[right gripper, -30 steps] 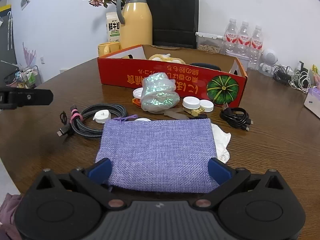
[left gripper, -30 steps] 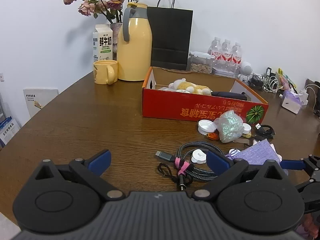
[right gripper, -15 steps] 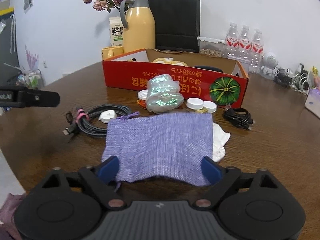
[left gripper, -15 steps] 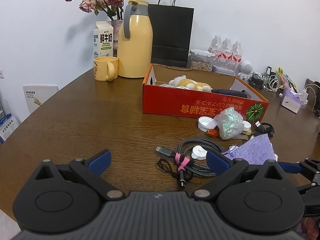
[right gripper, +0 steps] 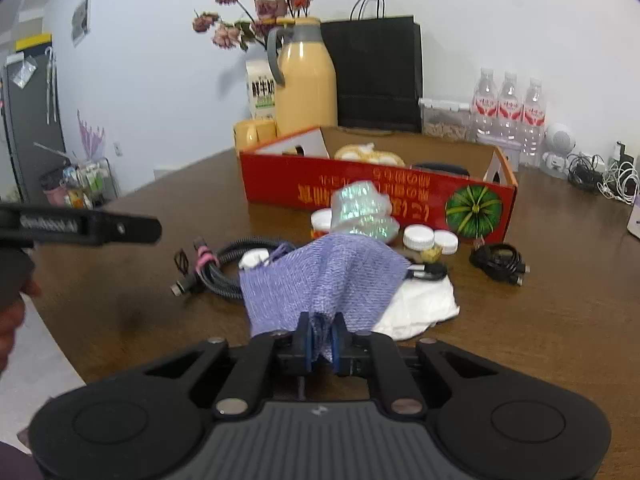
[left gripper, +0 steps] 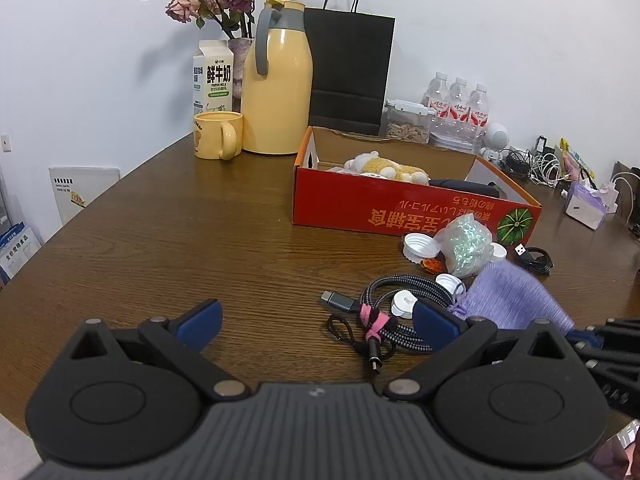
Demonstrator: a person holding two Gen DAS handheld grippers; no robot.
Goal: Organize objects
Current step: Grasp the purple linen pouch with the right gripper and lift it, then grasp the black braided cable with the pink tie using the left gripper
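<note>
My right gripper (right gripper: 321,338) is shut on the near edge of a purple woven pouch (right gripper: 320,280) and lifts it off the table; the pouch also shows in the left wrist view (left gripper: 516,298). My left gripper (left gripper: 318,322) is open and empty above the wooden table (left gripper: 180,248), left of a coiled braided cable with a pink tie (left gripper: 394,312). Behind lies a red cardboard box (left gripper: 400,210) with a plush toy (left gripper: 386,168) inside. An iridescent plastic bag (right gripper: 362,210), white lids (right gripper: 418,237) and a black cable (right gripper: 498,264) lie in front of the box.
A white cloth (right gripper: 420,306) lies under the pouch. At the back stand a yellow thermos jug (left gripper: 276,96), yellow mug (left gripper: 218,135), milk carton (left gripper: 212,78), black paper bag (left gripper: 348,72) and water bottles (left gripper: 458,104). A tissue box (left gripper: 586,204) is at the far right.
My right gripper closed from wide open onto the pouch's near edge and raised it, bunching the cloth. My left gripper stayed open and drew back slightly.
</note>
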